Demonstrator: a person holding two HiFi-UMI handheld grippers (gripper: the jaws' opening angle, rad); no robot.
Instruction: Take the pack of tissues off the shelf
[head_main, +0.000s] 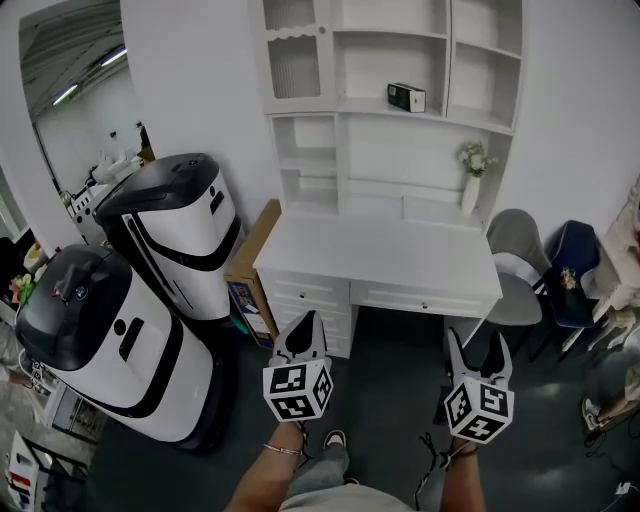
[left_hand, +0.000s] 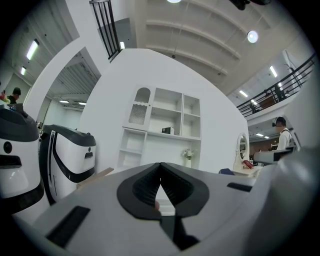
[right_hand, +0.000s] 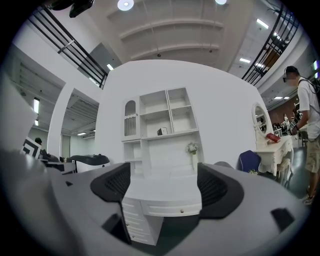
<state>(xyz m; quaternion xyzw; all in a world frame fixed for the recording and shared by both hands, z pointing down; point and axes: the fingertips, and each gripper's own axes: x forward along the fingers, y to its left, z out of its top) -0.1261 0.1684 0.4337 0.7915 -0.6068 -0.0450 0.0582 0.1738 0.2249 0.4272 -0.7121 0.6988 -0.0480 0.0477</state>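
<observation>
Nearest, the left gripper (head_main: 306, 325) is closed and empty, while the right gripper (head_main: 478, 342) holds its jaws wide apart, probably prepared for the grasp. The pack of tissues (head_main: 406, 97) sits on a shelf (head_main: 450, 114) above the desk (head_main: 380, 262), well apart from both grippers, which hang in front of the desk.

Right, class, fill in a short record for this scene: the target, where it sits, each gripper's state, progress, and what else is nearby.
target: pack of tissues
place: on a shelf above the white desk
left gripper: jaws together, nothing held
right gripper: jaws wide apart, empty
progress: both grippers are in front of the desk, well short of the pack
nearby: vase of flowers at the desk's back right; grey chair to the right
</observation>
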